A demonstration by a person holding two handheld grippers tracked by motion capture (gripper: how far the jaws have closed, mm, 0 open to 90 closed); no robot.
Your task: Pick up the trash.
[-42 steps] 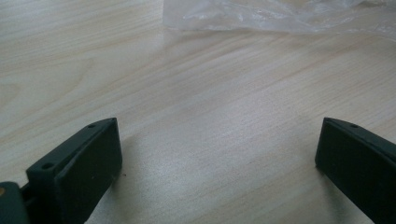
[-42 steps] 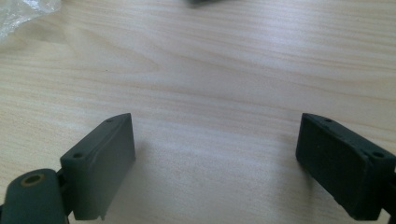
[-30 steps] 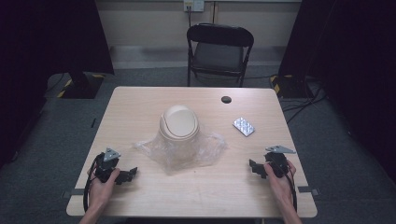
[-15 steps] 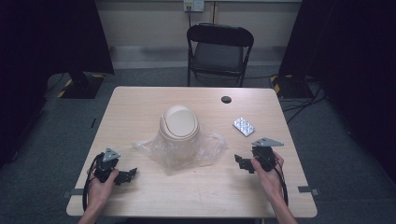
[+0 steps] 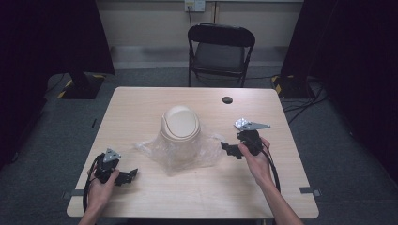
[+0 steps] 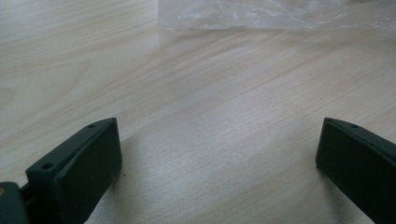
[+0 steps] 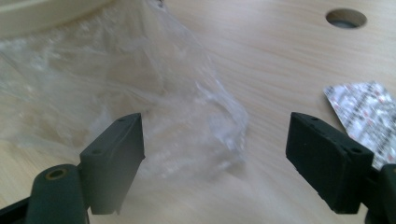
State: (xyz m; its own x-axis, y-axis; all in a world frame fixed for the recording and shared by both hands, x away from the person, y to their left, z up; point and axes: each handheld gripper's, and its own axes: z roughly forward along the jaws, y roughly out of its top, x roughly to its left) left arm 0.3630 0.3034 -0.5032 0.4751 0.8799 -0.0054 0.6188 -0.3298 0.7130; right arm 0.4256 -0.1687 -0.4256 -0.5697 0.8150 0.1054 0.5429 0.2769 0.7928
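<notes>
1. The right gripper [image 5: 231,150] has travelled from the table's right edge in toward the centre since the earlier high view, and now points at the right-hand fringe of the clear, crumpled plastic bag [image 5: 180,152].

2. Its jaws have just been closing, yet a wide gap remains; in the right gripper view the crinkled corner of the bag [image 7: 187,126] lies on the wood ahead of them and the pads press on nothing.

3. The left gripper [image 5: 127,175] holds its place near the front-left corner of the pale wooden table [image 5: 141,108], as in the earlier frames. Its jaws stand wide apart over bare wood, with the bag's edge [image 6: 275,14] farther ahead.

4. The beige, dome-lidded plastic bin [image 5: 179,126] sits upright at mid-table on the spread bag, untouched by either gripper.

5. The silver blister pack of pills [image 7: 369,112] lies just beside the right gripper's jaw in the right gripper view, apart from the bag. A small round hole [image 5: 227,100] marks the table's far side.

6. Reading the approach, the work in hand looks like a first pinch at the bag's right edge. The grasp is not yet made, and thin film flat on wood may slip the pads.
</notes>
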